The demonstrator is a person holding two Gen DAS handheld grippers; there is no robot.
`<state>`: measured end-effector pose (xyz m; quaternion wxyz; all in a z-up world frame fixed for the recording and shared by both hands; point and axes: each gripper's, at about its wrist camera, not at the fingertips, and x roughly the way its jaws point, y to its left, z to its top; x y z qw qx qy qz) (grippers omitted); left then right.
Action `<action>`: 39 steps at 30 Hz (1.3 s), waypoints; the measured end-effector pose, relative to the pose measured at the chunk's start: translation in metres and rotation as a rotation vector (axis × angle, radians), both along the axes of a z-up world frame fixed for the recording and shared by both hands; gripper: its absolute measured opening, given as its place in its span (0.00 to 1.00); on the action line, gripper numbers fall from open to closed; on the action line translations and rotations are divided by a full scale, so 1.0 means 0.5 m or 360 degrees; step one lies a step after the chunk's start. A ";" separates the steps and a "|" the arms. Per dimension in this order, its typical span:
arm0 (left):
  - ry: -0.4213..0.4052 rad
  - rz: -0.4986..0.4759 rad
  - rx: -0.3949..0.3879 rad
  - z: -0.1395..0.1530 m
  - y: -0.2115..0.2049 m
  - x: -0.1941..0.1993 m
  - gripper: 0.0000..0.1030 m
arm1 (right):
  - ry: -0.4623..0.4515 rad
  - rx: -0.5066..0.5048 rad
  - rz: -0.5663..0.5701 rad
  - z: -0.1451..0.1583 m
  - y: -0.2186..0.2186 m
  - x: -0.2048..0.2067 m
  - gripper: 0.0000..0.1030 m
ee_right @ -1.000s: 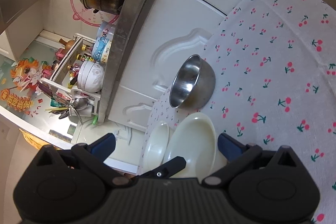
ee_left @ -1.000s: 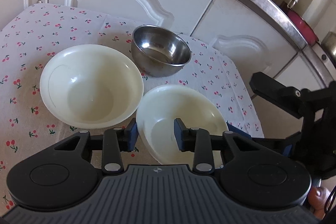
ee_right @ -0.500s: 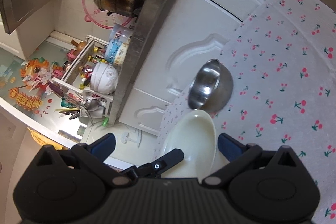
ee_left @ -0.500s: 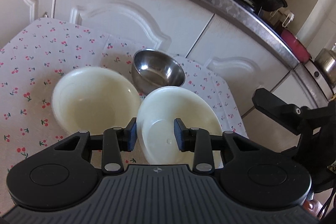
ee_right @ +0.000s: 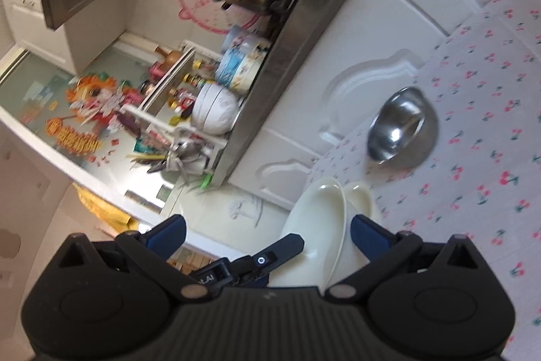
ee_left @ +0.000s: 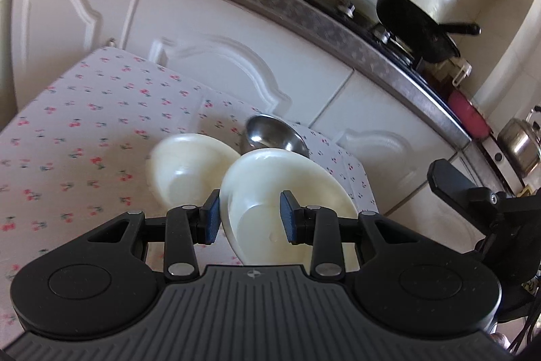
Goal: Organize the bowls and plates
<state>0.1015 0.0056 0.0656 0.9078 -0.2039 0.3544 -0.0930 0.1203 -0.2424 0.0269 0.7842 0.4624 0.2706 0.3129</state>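
Letters "LAI" on left hand-held gripper (ee_left: 250, 217) gripping cream bowl (ee_left: 287, 188); right hand-held gripper (ee_right: 267, 230) open.

Your left tongs (ee_left: 250, 217) point downward over the desk (ee_left: 67, 137), with the blue pads narrowed onto the rim of the nearer cream bowl (ee_left: 287, 188): one pad sits outside its wall, the other inside, and the bowl hangs tilted in that grip. Your right tongs (ee_right: 267, 230) lie close to level beside that bowl, rolled to one side, their blue pads spread wide apart with nothing pressed between them.
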 end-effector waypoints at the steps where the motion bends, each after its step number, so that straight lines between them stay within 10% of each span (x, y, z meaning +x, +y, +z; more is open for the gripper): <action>1: -0.0008 0.0014 0.0002 0.005 0.012 -0.011 0.37 | -0.0002 -0.0005 0.0019 0.003 0.009 -0.002 1.00; 39: 0.0314 0.0427 0.0048 -0.081 0.248 -0.214 0.39 | 0.0183 -0.0444 0.0783 -0.032 0.367 -0.065 1.00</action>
